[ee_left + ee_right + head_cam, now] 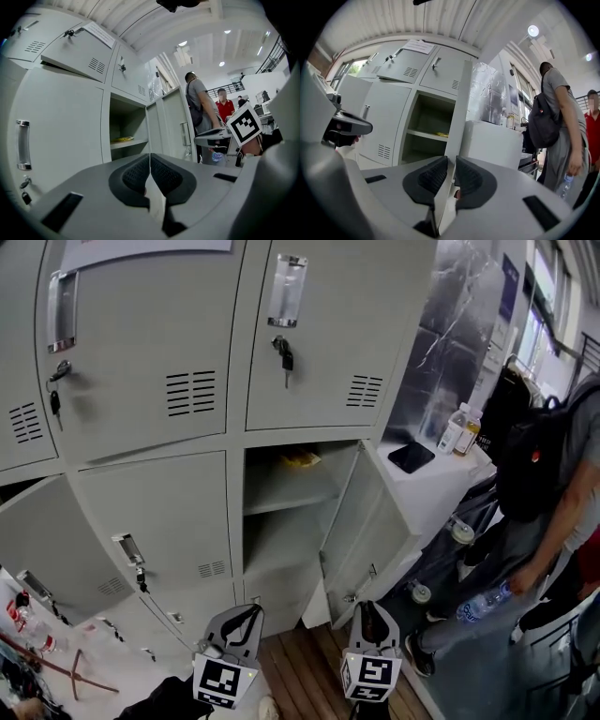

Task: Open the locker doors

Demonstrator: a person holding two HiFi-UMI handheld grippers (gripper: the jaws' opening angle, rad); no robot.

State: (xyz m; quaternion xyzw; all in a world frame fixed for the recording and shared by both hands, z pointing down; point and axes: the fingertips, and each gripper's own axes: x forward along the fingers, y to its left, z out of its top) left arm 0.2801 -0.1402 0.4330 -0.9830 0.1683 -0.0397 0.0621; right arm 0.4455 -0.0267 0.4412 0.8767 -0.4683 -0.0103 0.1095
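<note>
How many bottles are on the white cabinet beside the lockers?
2: a clear bottle and a yellowish bottle, together on the white cabinet, at its far end; others may be hidden.

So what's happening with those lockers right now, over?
Left claw shut, empty. Right claw clamped on edge of open locker door. Neighbouring door closed. Person stands close on the right.

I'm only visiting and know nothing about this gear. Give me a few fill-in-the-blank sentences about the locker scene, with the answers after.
1. Something ___ lies on the shelf of the open locker.
2. The person beside the lockers wears a black ___.
3. That person's hand holds a plastic ___.
4. The left gripper has its jaws together and holds ___.

Missing words: yellow; backpack; bottle; nothing.
</note>
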